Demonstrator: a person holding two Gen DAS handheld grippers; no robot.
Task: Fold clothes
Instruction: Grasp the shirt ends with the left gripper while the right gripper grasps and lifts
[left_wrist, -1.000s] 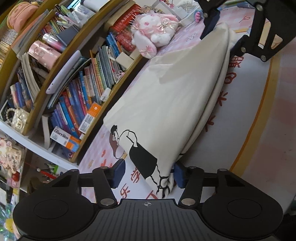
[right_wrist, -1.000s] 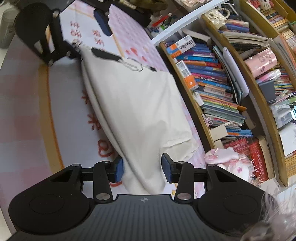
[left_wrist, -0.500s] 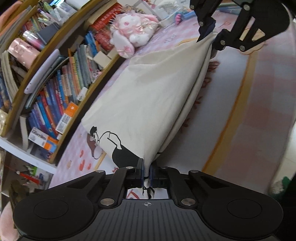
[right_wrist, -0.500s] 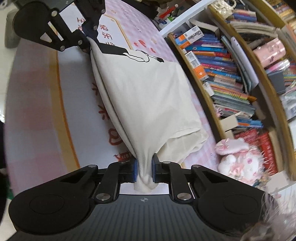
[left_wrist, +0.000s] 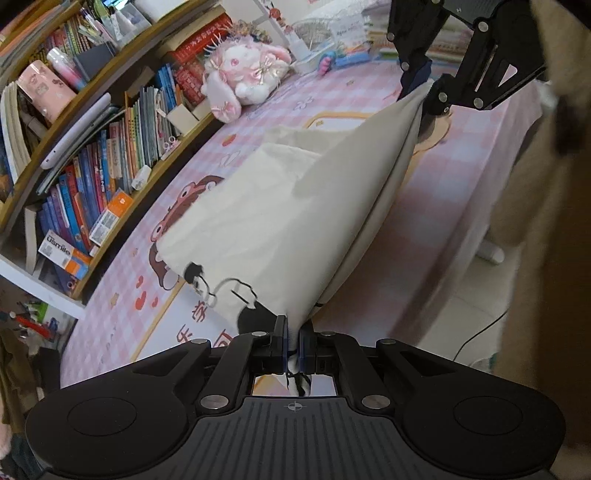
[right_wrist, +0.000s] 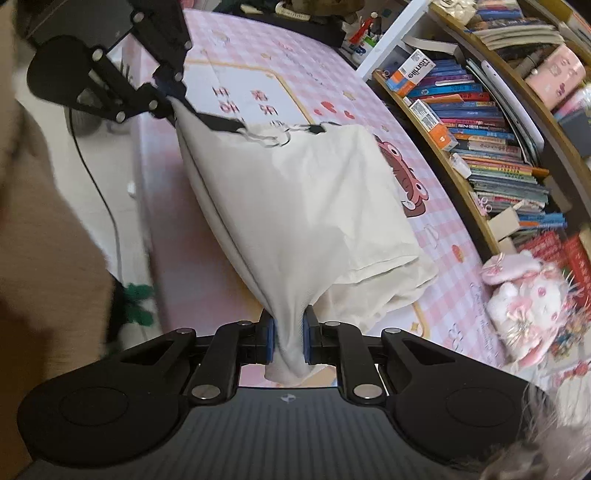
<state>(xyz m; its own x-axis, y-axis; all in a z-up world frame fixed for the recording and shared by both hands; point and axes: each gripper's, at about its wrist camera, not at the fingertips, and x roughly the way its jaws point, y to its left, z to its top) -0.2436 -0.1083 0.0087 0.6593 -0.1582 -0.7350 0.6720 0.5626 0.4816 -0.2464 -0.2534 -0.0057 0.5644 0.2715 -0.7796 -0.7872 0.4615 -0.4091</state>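
A cream T-shirt (left_wrist: 295, 221) with a black cartoon print is stretched between my two grippers above a pink checked table (left_wrist: 155, 295). My left gripper (left_wrist: 293, 341) is shut on the printed end of the shirt. My right gripper (right_wrist: 288, 334) is shut on the plain end of the shirt (right_wrist: 288, 206), where a short sleeve hangs loose. Each gripper shows in the other's view: the right gripper (left_wrist: 424, 86) at the far end in the left wrist view, the left gripper (right_wrist: 168, 96) likewise in the right wrist view. The shirt's far side still drapes on the table.
A curved wooden bookshelf (left_wrist: 103, 155) packed with books runs along the table's far side. A pink plush rabbit (left_wrist: 243, 74) sits by the shelf, also seen in the right wrist view (right_wrist: 524, 295). The table's near edge drops to a tiled floor (left_wrist: 461, 295) with a cable.
Both grippers closed on the shirt's ends, then lifted and pulled it up and toward the table's near edge. The shirt is now taut between them.
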